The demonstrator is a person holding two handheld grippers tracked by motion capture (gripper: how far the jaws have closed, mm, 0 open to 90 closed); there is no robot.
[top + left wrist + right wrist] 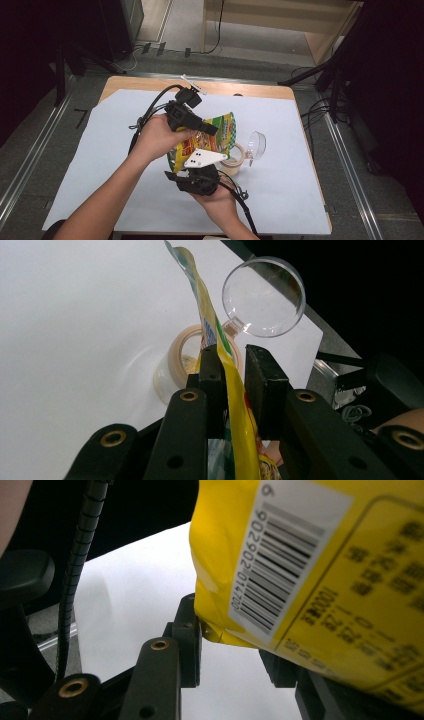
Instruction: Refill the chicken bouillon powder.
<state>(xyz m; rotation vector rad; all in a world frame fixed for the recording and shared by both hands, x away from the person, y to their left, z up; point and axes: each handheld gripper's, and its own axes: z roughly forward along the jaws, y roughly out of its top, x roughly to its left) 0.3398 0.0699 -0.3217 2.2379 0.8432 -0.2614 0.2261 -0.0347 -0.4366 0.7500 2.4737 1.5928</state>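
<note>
fingers (pixel 212 385) | snack bag (pixel 235 405) edge between them | right gripper (pixel 235 655) at bag's bottom

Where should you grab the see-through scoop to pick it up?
Probably by its short handle, coming from above on the side toward the jar. The clear scoop stands tilted on the white table with its round bowl facing sideways, too wide and slippery for the fingers, while the handle is narrow.

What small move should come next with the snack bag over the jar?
Probably tip the snack bag further toward the open jar: both the left gripper and the right gripper grip it, its mouth just above the jar, lid aside.
</note>
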